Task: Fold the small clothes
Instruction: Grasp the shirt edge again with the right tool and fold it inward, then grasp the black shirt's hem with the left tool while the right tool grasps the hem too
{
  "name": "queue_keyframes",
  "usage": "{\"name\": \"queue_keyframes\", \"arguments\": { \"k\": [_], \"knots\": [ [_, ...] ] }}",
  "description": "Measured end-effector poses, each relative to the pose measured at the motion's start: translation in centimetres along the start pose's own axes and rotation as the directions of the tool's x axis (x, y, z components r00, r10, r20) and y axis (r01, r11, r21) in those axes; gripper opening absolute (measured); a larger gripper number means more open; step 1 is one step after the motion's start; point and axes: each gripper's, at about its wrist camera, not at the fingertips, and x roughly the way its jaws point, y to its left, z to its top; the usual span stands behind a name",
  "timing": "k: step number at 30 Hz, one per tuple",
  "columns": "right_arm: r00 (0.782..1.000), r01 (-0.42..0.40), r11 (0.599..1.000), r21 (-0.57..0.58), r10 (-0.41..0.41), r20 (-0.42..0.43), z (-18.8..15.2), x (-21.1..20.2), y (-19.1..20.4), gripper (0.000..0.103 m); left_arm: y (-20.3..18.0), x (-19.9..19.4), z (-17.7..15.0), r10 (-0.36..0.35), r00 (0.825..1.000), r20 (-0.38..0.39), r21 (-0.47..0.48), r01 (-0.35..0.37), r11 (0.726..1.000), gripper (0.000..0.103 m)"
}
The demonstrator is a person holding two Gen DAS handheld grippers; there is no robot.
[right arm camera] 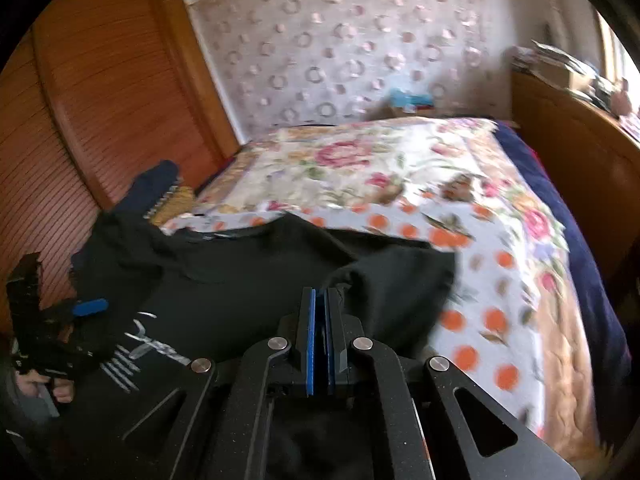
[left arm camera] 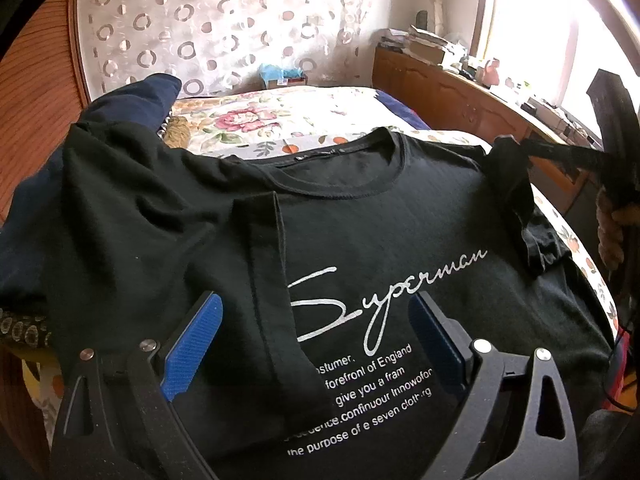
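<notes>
Cloth is the whole story here: your black T-shirt lies face up on the bed, collar toward the far wall, so the white print reads from your side. Its left sleeve is already folded in over the chest. Your right hand-held gripper has its blue pads pressed together on the right sleeve, pinching the fabric and raising it off the bedspread, presumably so you can carry that sleeve inward to match the other. Your left hand-held gripper hangs over the printed chest with its jaws wide apart, gripping nothing; whether it touches the cloth you cannot tell. A dark blue garment lies beyond the left shoulder.
</notes>
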Motion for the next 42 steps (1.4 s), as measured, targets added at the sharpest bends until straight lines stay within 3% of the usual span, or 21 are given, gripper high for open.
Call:
{"name": "queue_keyframes", "arguments": {
  "k": [9, 11, 13, 15, 18, 23, 26, 32, 36, 42],
  "knots": [
    [0.988, -0.148, 0.983, -0.109, 0.143, -0.053, 3.5, 5.0, 4.6, 0.004, 0.9, -1.0, -0.1, 0.023, 1.0, 0.02, -0.015, -0.022, 1.0, 0.095],
    [0.991, -0.121, 0.985, -0.122, 0.114, -0.067, 3.9, 6.1, 4.7, 0.008, 1.1, -1.2, 0.0, 0.029, 0.999, 0.022, -0.018, -0.028, 0.999, 0.095],
    [0.993, -0.087, 0.987, -0.131, 0.077, -0.084, 3.9, 7.0, 4.2, 0.03, 1.5, -1.4, 0.1, 0.039, 0.999, 0.029, -0.017, -0.039, 0.999, 0.095],
    [0.996, -0.057, 0.989, -0.139, 0.047, -0.074, 4.0, 7.0, 3.7, 0.04, 1.9, -1.7, 0.3, 0.052, 0.998, 0.039, -0.021, -0.051, 0.998, 0.095],
    [0.998, 0.002, 0.99, -0.138, -0.011, -0.068, 3.4, 6.8, 2.1, 0.04, 2.7, -1.9, 0.8, 0.074, 0.996, 0.057, -0.019, -0.073, 0.997, 0.095],
    [0.985, 0.127, 0.98, -0.151, -0.143, -0.099, 1.0, 7.4, -0.7, 0.041, 4.4, -2.4, 2.4, 0.1, 0.99, 0.095, -0.024, -0.098, 0.995, 0.075],
    [0.977, 0.144, 0.98, -0.135, -0.162, -0.137, -0.4, 8.1, -2.5, 0.04, 5.8, -2.4, 3.7, 0.129, 0.986, 0.104, -0.025, -0.127, 0.992, 0.061],
    [0.972, 0.167, 0.979, -0.119, -0.183, -0.144, -1.1, 9.3, -3.5, 0.04, 9.2, -2.8, 6.1, 0.213, 0.968, 0.13, -0.058, -0.207, 0.977, 0.059],
    [0.97, 0.189, 0.969, -0.158, -0.209, -0.127, -1.6, 9.2, -2.4, 0.044, 11.3, -2.1, 6.9, 0.247, 0.964, 0.096, -0.074, -0.241, 0.968, 0.059],
    [0.967, 0.196, 0.964, -0.179, -0.22, -0.127, -1.8, 9.6, -1.8, 0.046, 13.1, -0.8, 7.1, 0.233, 0.971, 0.055, -0.094, -0.227, 0.969, 0.058]
  ]
}}
